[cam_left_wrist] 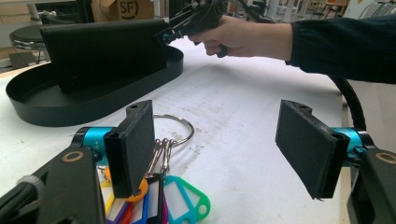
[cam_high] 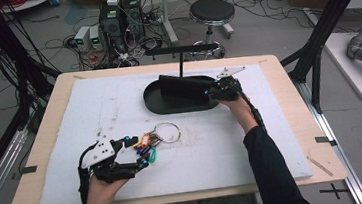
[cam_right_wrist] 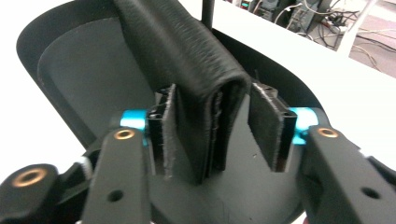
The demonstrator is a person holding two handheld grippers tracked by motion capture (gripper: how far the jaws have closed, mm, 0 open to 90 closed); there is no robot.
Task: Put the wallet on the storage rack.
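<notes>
Right gripper is straddling the right end of the black wallet standing on edge in the far oval tray, jaws parted around it, its long axis running left-right, while left gripper, wide open, is hovering over the near key bunch.

My folded black leather wallet stands on its edge in the oval black tray, fold uppermost. Nearer me than that tray, my bunch of coloured plastic key tags on a steel ring lies flat.
</notes>
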